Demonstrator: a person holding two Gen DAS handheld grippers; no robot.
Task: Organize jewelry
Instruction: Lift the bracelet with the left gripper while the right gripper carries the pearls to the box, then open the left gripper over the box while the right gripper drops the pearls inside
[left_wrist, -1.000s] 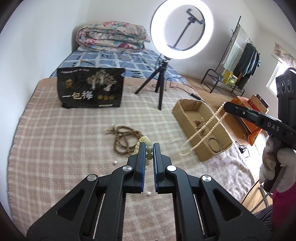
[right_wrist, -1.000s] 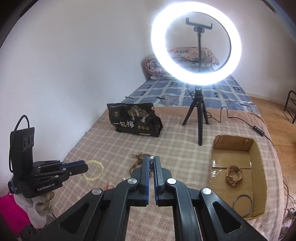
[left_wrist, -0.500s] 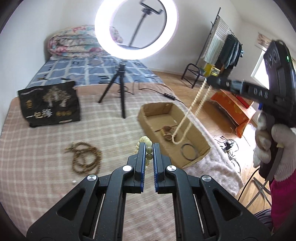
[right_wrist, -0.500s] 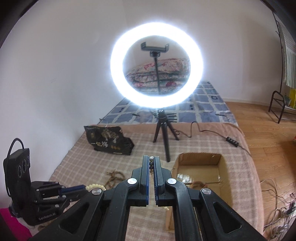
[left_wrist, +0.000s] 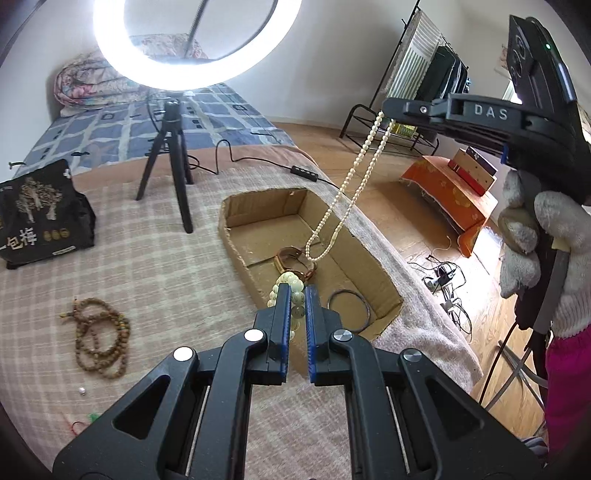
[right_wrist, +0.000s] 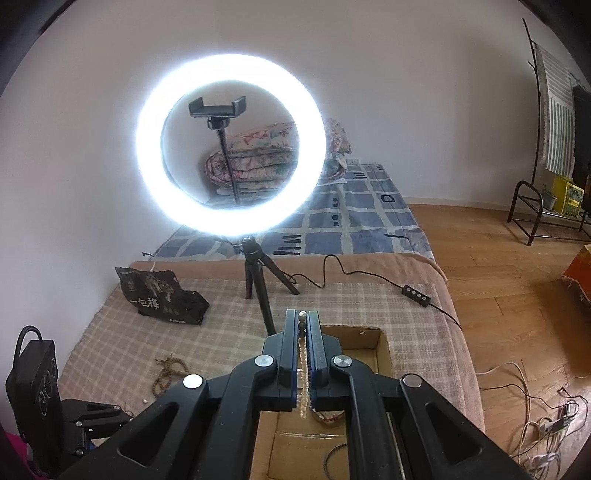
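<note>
My left gripper (left_wrist: 296, 295) is shut on a pale green bead bracelet (left_wrist: 291, 291), held over the near end of the open cardboard box (left_wrist: 236, 243). My right gripper (right_wrist: 303, 325) is shut on a long white pearl necklace (left_wrist: 354, 184) that hangs down over the box; in the left wrist view it shows high at the right (left_wrist: 391, 107). A brown watch (left_wrist: 291, 254) and a dark bangle (left_wrist: 347, 310) lie in the box. A brown wooden bead necklace (left_wrist: 99, 332) lies on the checked blanket (left_wrist: 155, 280).
A ring light on a tripod (left_wrist: 173, 147) stands behind the box, its cable (left_wrist: 258, 166) running right. A black snack bag (left_wrist: 40, 218) stands at the back left. Small loose beads (left_wrist: 81, 390) lie near the front. The bed edge drops off to the right of the box.
Both grippers have swung right toward the box. The pearl necklace now hangs over the box's middle, and the bead bracelet has come over its near end.
</note>
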